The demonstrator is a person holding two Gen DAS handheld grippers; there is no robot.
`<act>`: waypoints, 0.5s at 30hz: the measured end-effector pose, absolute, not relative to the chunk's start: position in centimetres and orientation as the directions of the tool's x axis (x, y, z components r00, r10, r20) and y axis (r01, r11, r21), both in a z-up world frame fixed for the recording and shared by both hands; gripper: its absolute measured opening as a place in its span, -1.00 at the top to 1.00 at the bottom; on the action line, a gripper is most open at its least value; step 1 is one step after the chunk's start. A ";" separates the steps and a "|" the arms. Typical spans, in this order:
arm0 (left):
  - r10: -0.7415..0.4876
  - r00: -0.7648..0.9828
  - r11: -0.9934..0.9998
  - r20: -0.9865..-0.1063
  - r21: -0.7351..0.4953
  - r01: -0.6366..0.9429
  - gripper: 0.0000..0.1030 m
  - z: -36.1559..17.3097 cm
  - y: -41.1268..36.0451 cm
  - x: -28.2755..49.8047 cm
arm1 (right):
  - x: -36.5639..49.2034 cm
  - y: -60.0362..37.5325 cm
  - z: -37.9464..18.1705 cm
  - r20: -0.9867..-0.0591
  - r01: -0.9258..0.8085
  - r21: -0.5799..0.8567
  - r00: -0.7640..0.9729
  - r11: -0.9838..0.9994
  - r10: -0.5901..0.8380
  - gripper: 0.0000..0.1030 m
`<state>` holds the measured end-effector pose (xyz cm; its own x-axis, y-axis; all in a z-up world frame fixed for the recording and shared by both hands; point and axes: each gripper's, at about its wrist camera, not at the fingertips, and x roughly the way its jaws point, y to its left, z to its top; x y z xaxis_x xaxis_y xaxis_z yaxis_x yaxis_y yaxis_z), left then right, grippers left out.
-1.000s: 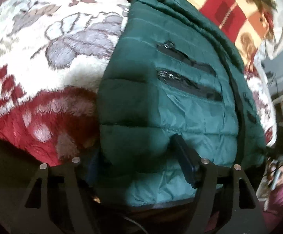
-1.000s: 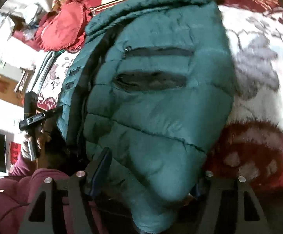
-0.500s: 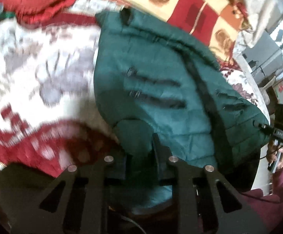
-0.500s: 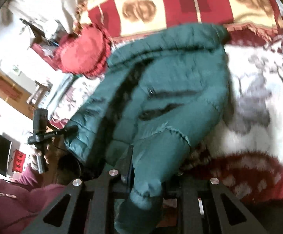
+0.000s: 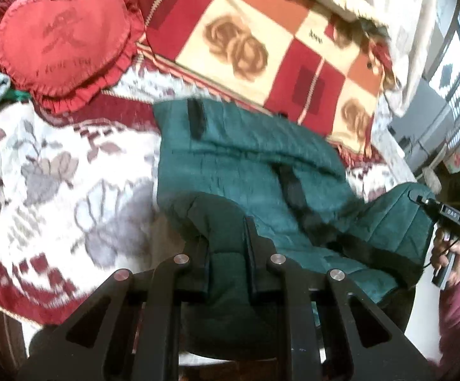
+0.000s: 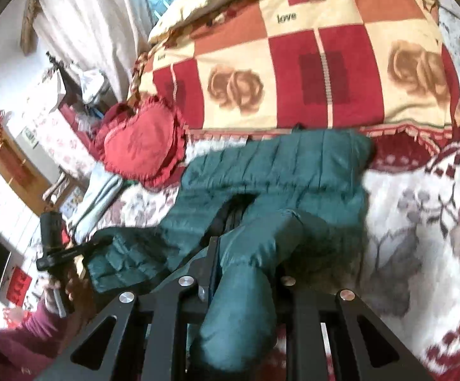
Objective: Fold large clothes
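Note:
A dark green quilted puffer jacket (image 5: 249, 165) lies on a floral red and white bedspread (image 5: 55, 174); it also shows in the right wrist view (image 6: 293, 171). My left gripper (image 5: 225, 241) is shut on a bunched corner of the jacket and holds it off the bed. My right gripper (image 6: 246, 254) is shut on another bunched part, seemingly a sleeve, which hangs down between the fingers. Each gripper shows in the other's view, the right gripper (image 5: 445, 216) and the left gripper (image 6: 55, 247), both at the jacket's near edge.
A red heart-shaped cushion (image 5: 62, 41) and a checked rose-pattern blanket (image 5: 261, 41) lie at the head of the bed. Folded pale cloth (image 6: 96, 197) sits beside the cushion. The bed's near edge runs under both grippers. Room furniture stands to the sides.
Both grippers closed on the jacket's near parts, then rose and pulled back. The jacket now looks smaller and further away, with its gripped parts lifted off the bed.

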<state>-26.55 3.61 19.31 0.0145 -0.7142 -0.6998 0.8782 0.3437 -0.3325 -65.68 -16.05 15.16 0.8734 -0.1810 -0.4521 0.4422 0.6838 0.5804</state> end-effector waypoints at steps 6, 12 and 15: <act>-0.751 0.056 0.373 -0.658 -0.352 0.859 0.69 21.7 -0.3 -24.2 | -63.6 -20.7 16.2 -0.432 0.486 0.595 0.865 0.641 -0.255 0.67; -0.749 0.104 0.429 -0.654 -0.360 0.828 0.69 22.6 -5.6 -21.3 | -60.8 -25.6 16.3 -0.460 0.544 0.601 0.835 0.586 -0.304 0.67; -0.731 0.131 0.459 -0.670 -0.342 0.820 0.69 22.3 -8.4 -20.2 | -59.0 -27.9 15.9 -0.480 0.570 0.605 0.818 0.556 -0.316 0.67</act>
